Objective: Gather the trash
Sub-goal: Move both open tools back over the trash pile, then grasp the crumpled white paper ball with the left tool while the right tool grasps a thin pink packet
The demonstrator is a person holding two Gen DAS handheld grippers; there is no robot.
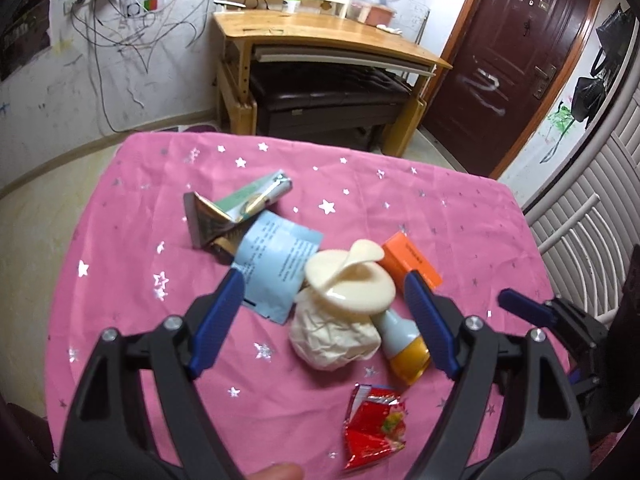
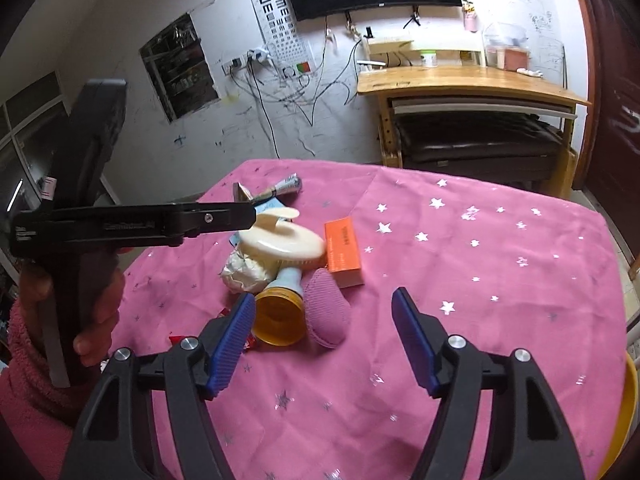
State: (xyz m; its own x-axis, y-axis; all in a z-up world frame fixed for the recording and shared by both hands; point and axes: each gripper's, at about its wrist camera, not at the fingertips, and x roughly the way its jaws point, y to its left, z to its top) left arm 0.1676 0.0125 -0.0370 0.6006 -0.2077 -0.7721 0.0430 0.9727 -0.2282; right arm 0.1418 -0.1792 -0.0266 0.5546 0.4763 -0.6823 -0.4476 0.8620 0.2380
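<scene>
Even, soft indoor light — sharp centre, fisheye-bent edges, dark vignetted corners.

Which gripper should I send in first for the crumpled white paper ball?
Left. The open left gripper already brackets the crumpled white paper ball on the pink starred tablecloth. The open right gripper sits further back, behind the orange-capped bottle and mauve pouch.

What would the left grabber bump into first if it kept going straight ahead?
Probably the cream round brush, which sits between the open left gripper fingers above the crumpled paper ball; depth is hard to judge.
</scene>
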